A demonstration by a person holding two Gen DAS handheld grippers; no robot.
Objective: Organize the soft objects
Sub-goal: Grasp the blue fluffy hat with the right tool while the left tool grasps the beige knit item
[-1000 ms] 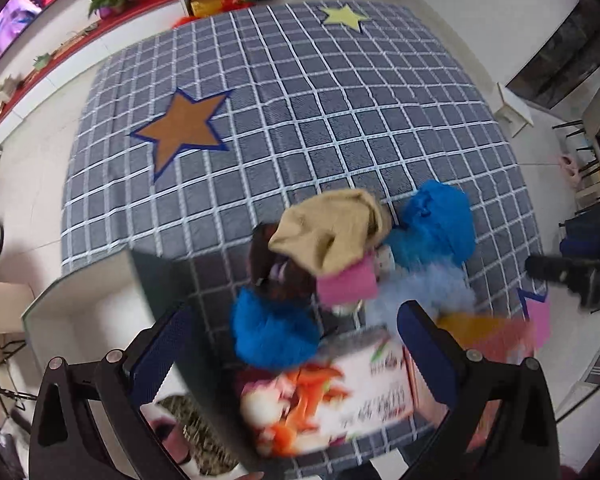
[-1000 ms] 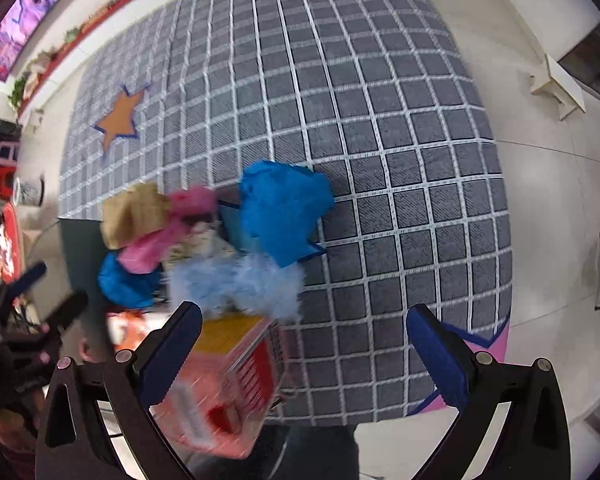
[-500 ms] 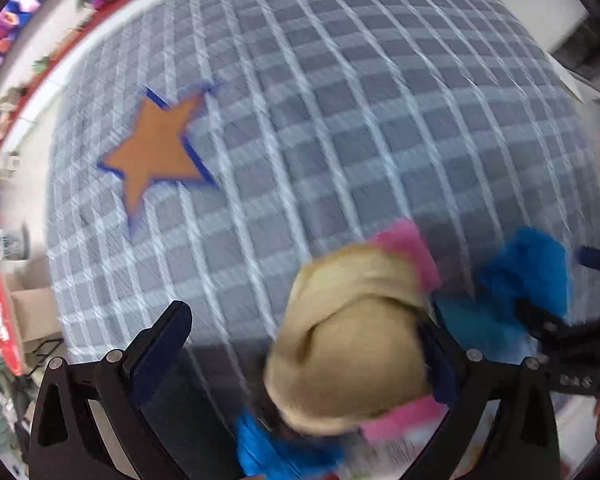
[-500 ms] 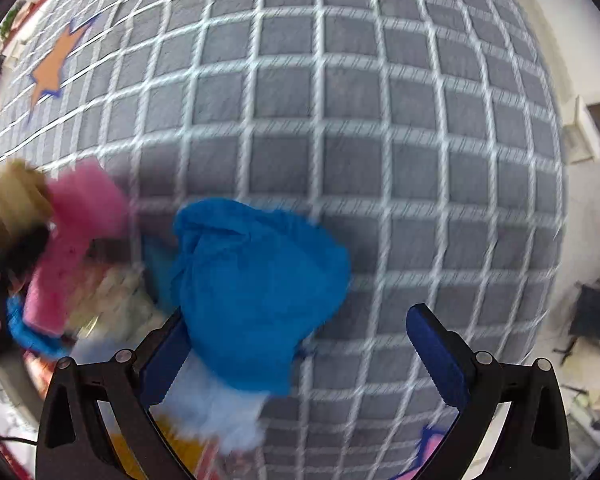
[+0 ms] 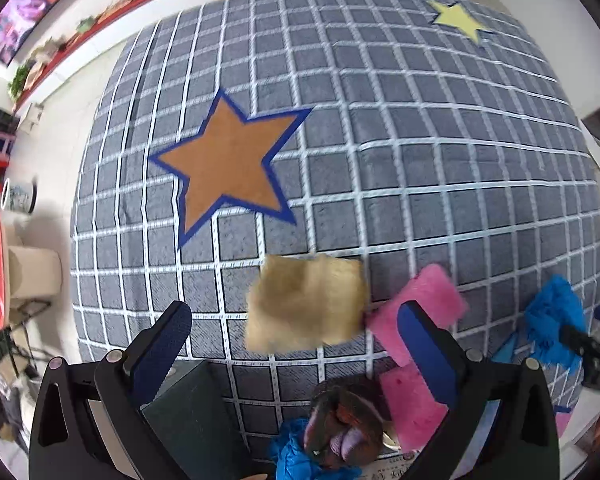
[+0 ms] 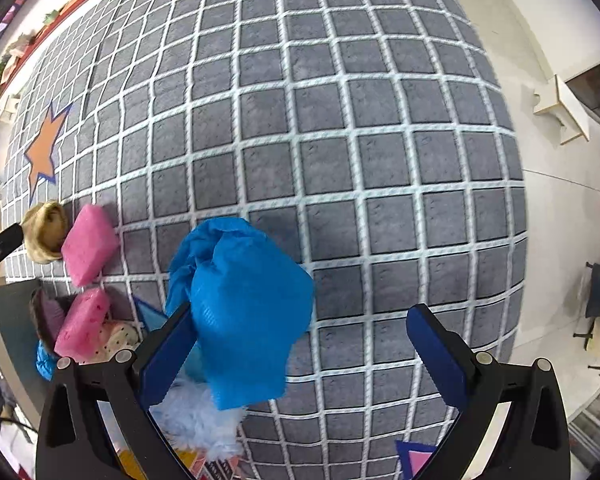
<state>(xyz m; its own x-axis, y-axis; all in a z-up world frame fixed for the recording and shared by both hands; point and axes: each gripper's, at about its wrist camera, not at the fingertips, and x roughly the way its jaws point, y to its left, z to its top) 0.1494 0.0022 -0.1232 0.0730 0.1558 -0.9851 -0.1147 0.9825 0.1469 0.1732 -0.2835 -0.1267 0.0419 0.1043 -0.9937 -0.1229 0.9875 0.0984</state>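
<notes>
A tan plush cloth (image 5: 306,302) lies on the grey checked rug (image 5: 380,128), just ahead of my open, empty left gripper (image 5: 296,344). A pink fuzzy block (image 5: 420,308) lies right of it, behind the right finger. A dark purple-brown soft item (image 5: 342,424) and a blue one (image 5: 296,460) lie below. In the right wrist view, a bright blue cloth (image 6: 240,300) sits between the jaws of my open right gripper (image 6: 300,356), close to the left finger. Light blue fluff (image 6: 196,420) lies under it. Two pink blocks (image 6: 86,240) and the tan cloth (image 6: 46,226) lie at left.
A dark-lined box (image 5: 188,412) stands at lower left in the left wrist view. A printed carton edge (image 6: 204,468) lies under the fluff. White floor surrounds the rug; a small white stool (image 6: 564,112) stands at right. A low red shelf (image 5: 100,12) runs along the back.
Both grippers have come down closer to the pile. The tan cloth now lies flat on the rug ahead of the left gripper. The blue cloth sits between the right jaws.
</notes>
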